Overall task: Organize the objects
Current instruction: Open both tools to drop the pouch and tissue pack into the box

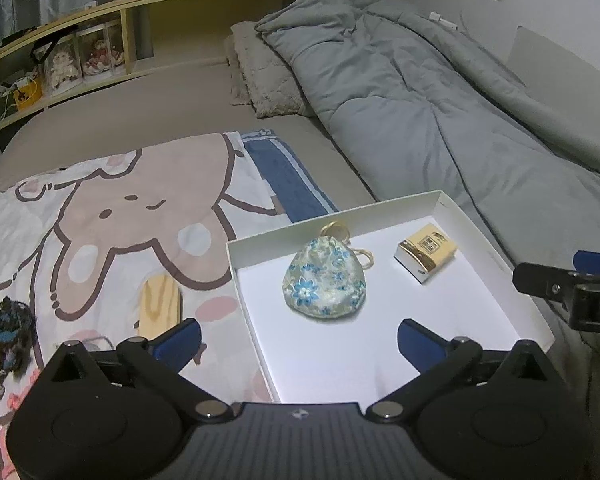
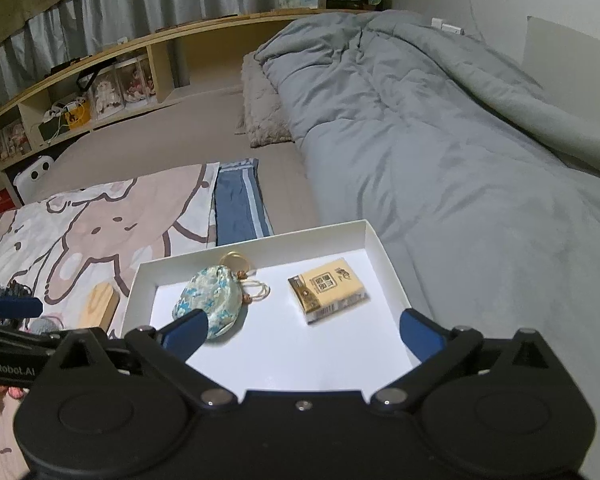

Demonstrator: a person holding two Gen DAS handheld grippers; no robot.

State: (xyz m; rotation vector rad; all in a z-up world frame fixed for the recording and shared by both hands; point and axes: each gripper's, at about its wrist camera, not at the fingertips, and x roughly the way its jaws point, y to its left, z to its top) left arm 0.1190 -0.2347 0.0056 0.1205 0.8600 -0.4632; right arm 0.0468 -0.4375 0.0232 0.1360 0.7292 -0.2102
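While both tools gape — pouch (image 1: 325, 278), packet (image 1: 427, 253) inside box (image 1: 496, 256).

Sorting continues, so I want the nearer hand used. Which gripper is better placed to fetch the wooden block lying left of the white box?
Left. The left gripper hangs open with the wooden block just beyond its left finger; the right gripper faces the white box.

Inside the shallow white cardboard tray (image 1: 256, 256), the floral fabric pouch (image 1: 326, 280) and small yellow box (image 1: 426, 252) obstruct the far half; the near half is clear.
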